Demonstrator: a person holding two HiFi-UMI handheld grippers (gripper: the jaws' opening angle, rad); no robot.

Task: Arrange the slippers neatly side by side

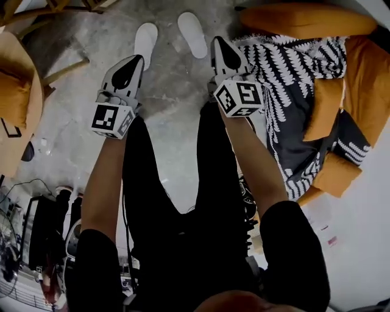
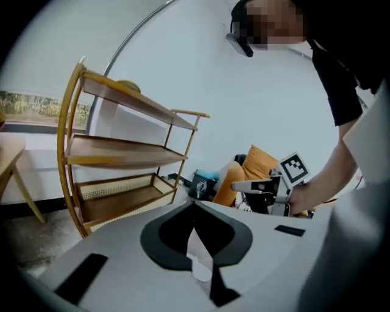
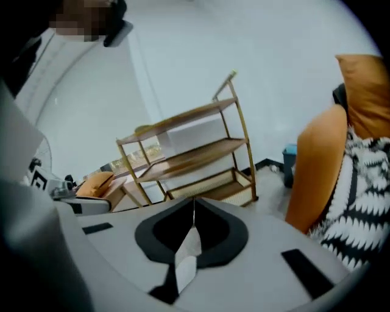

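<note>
Left claw (image 1: 133,63) and right claw (image 1: 220,46) both pinched closed, empty, held above the grey concrete floor (image 1: 177,116). White slippers (image 1: 145,41) lie side by side on the floor beyond them. Wooden shelf rack (image 2: 122,158) by the white wall; orange cushion (image 1: 304,18) and patterned blanket (image 1: 292,67) at right.

Left hand-held gripper (image 1: 137,60) and right hand-held gripper (image 1: 218,43) are closed, empty.

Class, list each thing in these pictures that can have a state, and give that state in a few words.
Left gripper: jaws shut, empty.
Right gripper: jaws shut, empty.
One slipper: flat on the floor.
Other slipper: beside it, not touching, angled slightly away.
Blanket: draped over orange cushions.
Shelf: standing upright.
</note>
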